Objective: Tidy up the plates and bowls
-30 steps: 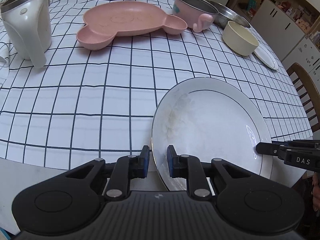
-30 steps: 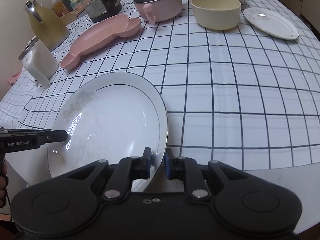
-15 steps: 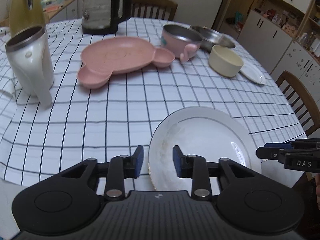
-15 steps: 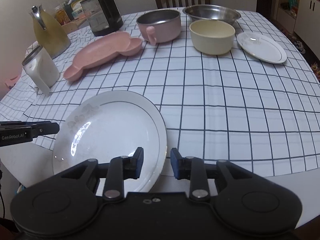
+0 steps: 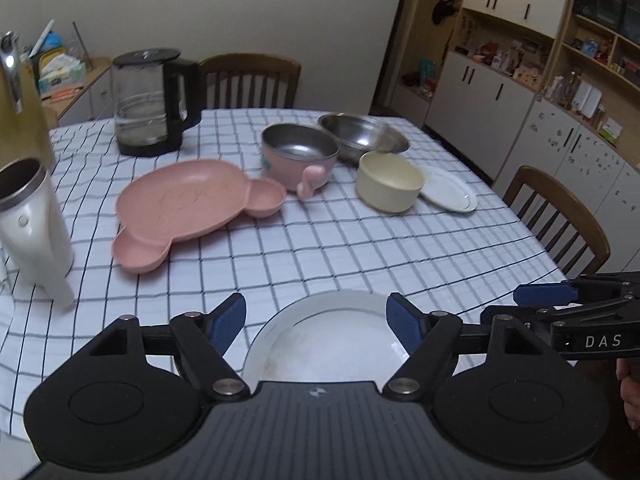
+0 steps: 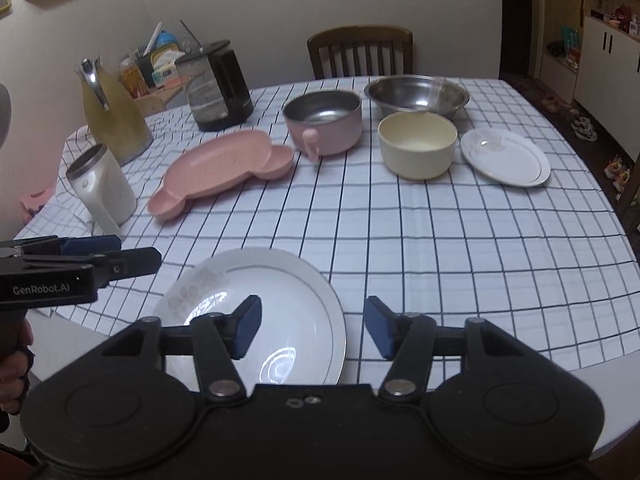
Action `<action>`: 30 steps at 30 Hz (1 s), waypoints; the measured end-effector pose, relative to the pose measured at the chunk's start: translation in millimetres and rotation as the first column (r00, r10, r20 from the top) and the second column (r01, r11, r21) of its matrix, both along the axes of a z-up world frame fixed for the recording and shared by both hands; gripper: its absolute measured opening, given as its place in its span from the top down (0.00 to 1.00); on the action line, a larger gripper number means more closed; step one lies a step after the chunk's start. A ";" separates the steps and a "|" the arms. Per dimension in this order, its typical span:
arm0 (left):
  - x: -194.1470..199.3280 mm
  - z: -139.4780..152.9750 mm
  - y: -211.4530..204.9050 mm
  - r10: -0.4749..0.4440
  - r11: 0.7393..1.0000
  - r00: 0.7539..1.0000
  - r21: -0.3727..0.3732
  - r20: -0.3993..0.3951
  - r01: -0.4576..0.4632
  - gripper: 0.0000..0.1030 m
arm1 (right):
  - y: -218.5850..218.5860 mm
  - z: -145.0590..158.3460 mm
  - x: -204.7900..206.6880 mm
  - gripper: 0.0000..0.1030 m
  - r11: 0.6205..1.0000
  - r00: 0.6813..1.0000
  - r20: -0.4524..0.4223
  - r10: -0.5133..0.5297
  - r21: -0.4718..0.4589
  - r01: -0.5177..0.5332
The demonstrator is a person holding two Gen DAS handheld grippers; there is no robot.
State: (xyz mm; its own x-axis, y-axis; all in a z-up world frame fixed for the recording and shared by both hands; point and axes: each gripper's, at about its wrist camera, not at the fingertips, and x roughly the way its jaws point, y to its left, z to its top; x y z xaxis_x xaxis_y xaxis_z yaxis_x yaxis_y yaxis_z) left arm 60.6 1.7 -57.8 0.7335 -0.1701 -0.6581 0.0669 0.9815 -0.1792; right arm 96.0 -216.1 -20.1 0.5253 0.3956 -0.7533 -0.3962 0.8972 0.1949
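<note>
Large round white porcelain plate (image 6: 256, 312), shallow and glossy, with a thin grey line inside its rim and a pale floral print on its left portion in the right wrist view; it lies flat, face up, at the near edge of the table covered by a white cloth with a dark grid (image 6: 400, 240). Being round, the plate has no long axis.

Left gripper (image 5: 316, 320): jaws wide and opening, blue pads clear of the plate on either side, nothing pressed between them. Right gripper (image 6: 312, 330): jaws likewise spread and opening, straddling the plate's right rim without touching it. Each gripper appears from the side in the other's view.

Beyond the large plate, toward the far side of the table:
- pink bear-shaped divided plastic plate (image 5: 188, 208), its long axis running diagonally, ear compartments at both ends;
- pink steel-lined bowl with a handle (image 6: 324, 124), handle pointing toward the large plate;
- cream round bowl (image 6: 416, 144), upright, right of the pink bowl;
- stainless steel bowl (image 6: 416, 94), behind the cream bowl;
- small white plate (image 6: 506, 158), flat, just right of the cream bowl.

Left of the large plate: white steel-rimmed mug (image 6: 102, 188); farther back, a glass kettle with black base (image 5: 150, 104) and a yellow carafe (image 6: 112, 118).
</note>
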 end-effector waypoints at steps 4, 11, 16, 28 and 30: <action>7.5 10.0 -11.5 -0.020 1.000 0.999 -0.017 0.026 0.020 0.24 | -6.3 14.4 0.6 0.28 1.000 0.998 0.054 -0.018 0.001 0.018; 30.4 26.5 -38.7 -0.001 0.999 0.998 0.037 0.064 -0.002 0.23 | -28.5 32.6 17.8 0.16 0.998 0.989 0.137 -0.061 -0.003 0.062; 56.5 35.0 -64.7 0.019 0.999 0.998 0.037 0.063 -0.022 0.23 | -51.7 37.7 39.4 0.10 0.997 0.982 0.174 -0.074 -0.012 0.077; 133.7 42.7 -145.7 0.077 0.996 0.993 0.048 0.093 -0.082 0.01 | -122.9 40.0 125.5 0.02 0.998 0.977 0.205 -0.053 -0.023 0.059; 148.6 39.6 -157.5 0.090 0.995 0.992 0.043 0.089 -0.095 0.01 | -134.3 38.3 142.2 0.01 0.998 0.977 0.210 -0.041 -0.029 0.048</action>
